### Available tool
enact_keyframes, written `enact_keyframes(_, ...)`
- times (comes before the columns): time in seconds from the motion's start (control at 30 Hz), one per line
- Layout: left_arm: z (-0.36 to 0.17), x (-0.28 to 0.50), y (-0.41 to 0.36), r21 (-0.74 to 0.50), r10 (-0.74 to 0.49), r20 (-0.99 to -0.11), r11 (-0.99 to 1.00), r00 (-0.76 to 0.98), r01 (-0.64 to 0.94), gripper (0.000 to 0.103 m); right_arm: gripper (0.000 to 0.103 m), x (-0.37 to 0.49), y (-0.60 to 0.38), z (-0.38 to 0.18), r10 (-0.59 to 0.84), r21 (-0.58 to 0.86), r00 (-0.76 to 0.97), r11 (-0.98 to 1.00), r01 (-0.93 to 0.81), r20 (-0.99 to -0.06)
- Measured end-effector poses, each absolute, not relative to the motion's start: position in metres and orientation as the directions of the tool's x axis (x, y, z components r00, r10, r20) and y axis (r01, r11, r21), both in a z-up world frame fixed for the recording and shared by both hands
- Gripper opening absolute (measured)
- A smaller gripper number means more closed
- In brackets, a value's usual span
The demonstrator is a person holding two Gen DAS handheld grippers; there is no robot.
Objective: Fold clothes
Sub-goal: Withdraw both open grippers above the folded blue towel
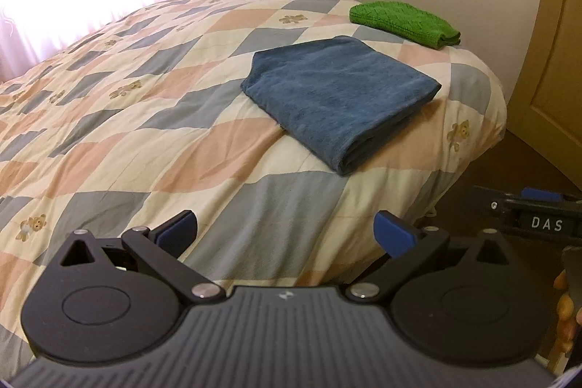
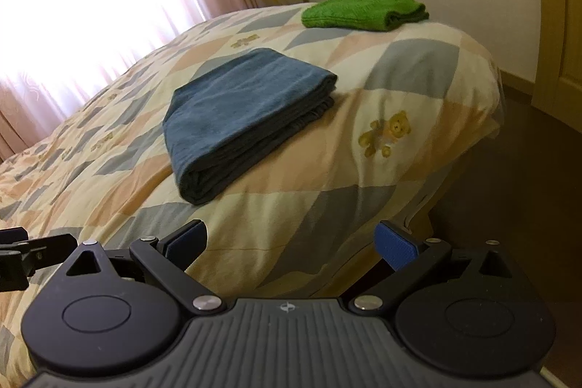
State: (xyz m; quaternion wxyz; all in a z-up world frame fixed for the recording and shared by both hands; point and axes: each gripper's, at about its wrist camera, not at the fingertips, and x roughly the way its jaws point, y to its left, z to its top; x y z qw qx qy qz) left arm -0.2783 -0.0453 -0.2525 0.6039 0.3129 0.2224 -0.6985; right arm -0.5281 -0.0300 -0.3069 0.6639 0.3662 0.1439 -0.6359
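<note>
Left claw (image 1: 285,231): jaws spread wide, blue pads apart, nothing between them. Right claw (image 2: 291,242): likewise wide and empty. Both hang over the near part of the bed (image 1: 109,133), clear of its patchwork quilt.

The left wrist view alone shows the right claw's black body at its right edge, with part of a hand (image 1: 565,308) below it, and a door (image 1: 556,53) with a lever handle beyond the bed's corner. The right wrist view alone shows the left claw's black linkage at its left edge, and the stacked layers along the blue cloth's open side.

The folded blue cloth (image 1: 338,97) lies flat on the quilt ahead of both claws, well apart from either: right of centre for the left claw, left of centre for the right (image 2: 247,119). A folded green cloth (image 1: 403,20) lies farther on, near the bed's far corner, apart from the blue one.
</note>
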Motion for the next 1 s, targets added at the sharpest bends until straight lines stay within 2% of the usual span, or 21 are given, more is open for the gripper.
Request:
enact_keyframes(0.37, -0.246, -0.255, -0.020, -0.013, -0.735, -0.658, -0.207, -0.164, 0.978, 0.102, 0.101, -0.493, -0.007, -0.274, -0.764, 0.189, 0.079, -0.057, 0.980, -0.640)
enact_keyframes(0.7, -0.254, -0.232, -0.019, -0.089, -0.718, -0.667, -0.188, -0.199, 0.978, 0.102, 0.101, -0.464, 0.001, -0.260, -0.755, 0.099, 0.023, -0.056, 0.994, -0.656)
enact_keyframes(1.0, -0.260, -0.232, -0.025, -0.081, -0.711, -0.682, -0.161, -0.172, 0.984, 0.102, 0.101, -0.453, -0.004, -0.255, -0.784, 0.038, 0.009, -0.019, 0.999, -0.621)
